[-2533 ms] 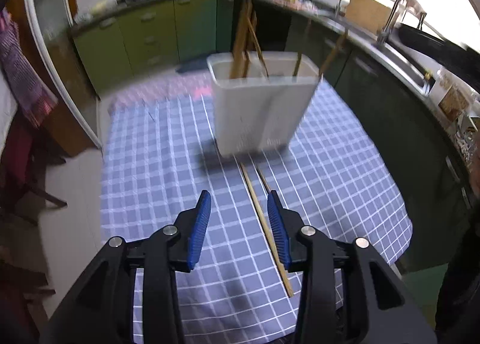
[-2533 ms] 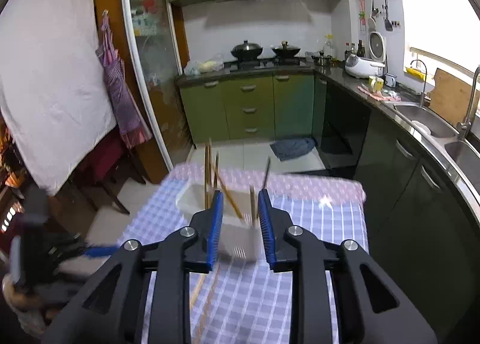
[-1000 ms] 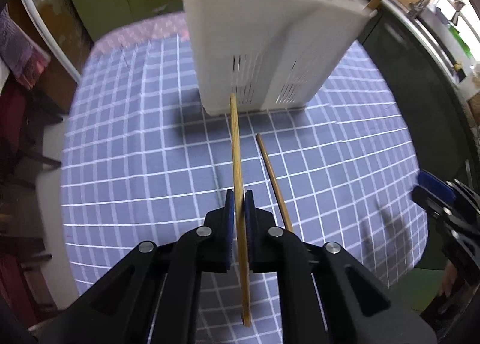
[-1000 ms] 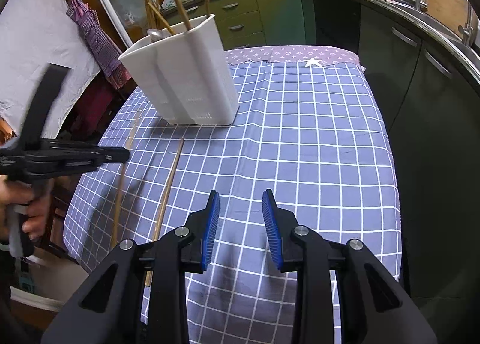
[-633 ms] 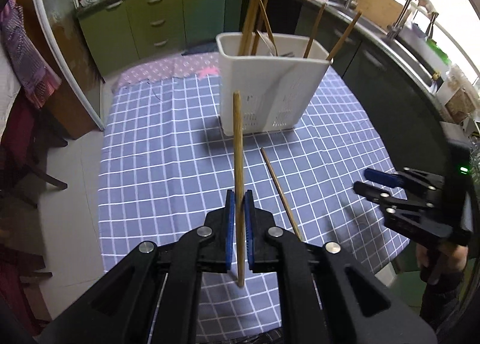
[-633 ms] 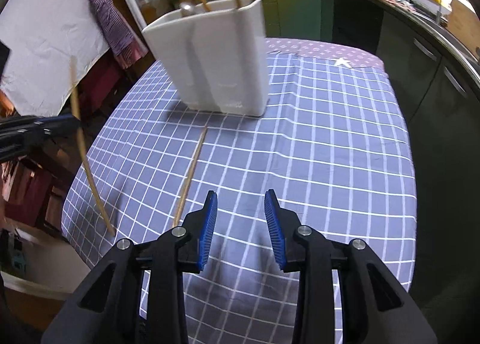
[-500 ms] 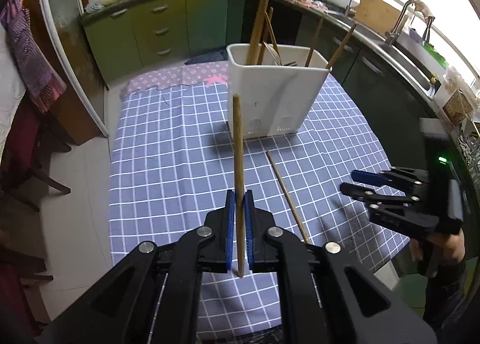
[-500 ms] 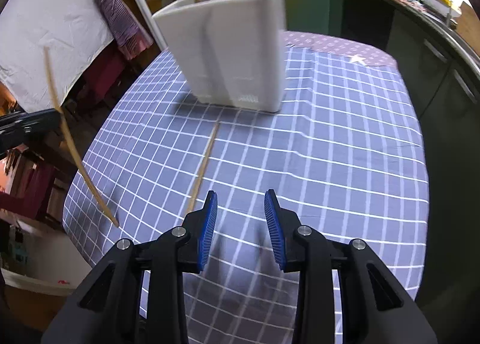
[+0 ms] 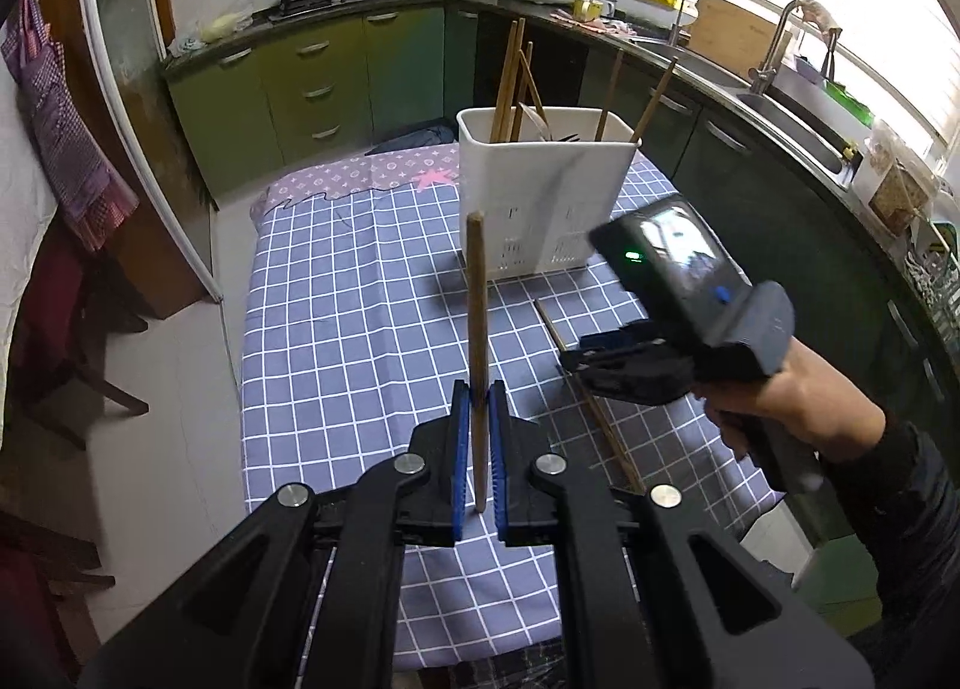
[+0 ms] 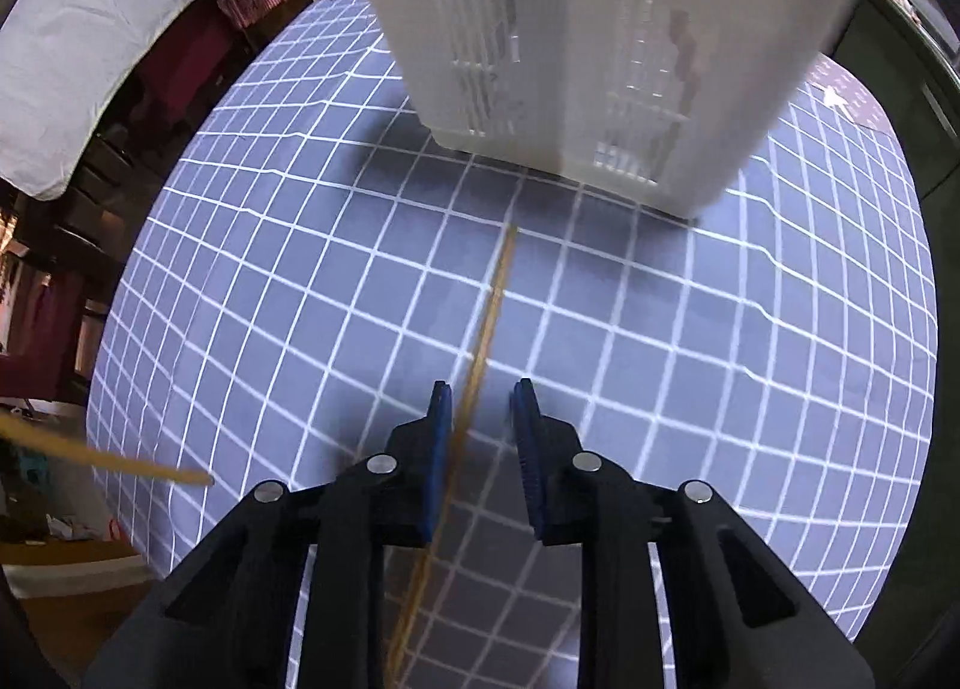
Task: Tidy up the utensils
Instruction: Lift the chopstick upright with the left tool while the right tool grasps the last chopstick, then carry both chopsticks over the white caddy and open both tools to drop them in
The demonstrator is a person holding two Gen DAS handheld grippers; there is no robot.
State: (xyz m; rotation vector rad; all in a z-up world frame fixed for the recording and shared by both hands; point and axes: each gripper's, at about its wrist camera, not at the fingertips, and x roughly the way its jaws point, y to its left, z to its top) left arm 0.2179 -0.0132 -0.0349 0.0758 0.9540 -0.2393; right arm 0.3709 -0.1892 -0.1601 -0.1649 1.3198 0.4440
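Note:
My left gripper (image 9: pixel 476 396) is shut on a wooden chopstick (image 9: pixel 475 305) and holds it upright above the checked tablecloth, in front of the white utensil holder (image 9: pixel 543 197). Several chopsticks and a spoon stand in that holder. A second chopstick (image 10: pixel 487 311) lies on the cloth and points at the holder (image 10: pixel 600 29). My right gripper (image 10: pixel 480 398) is low over it with the stick between its closing jaws, close to the left finger; a gap shows on the right. In the left wrist view the right gripper (image 9: pixel 585 359) sits over that lying chopstick (image 9: pixel 606 431).
The blue checked tablecloth (image 9: pixel 360 317) covers a small table whose edges drop off on the left and front. A hand (image 9: pixel 792 407) holds the right gripper at the table's right side. Green kitchen cabinets (image 9: pixel 312 83) and a sink counter stand behind.
The left gripper lifted its chopstick off the cloth and drew back from the holder. The right gripper came down over the lying chopstick and its jaws narrowed.

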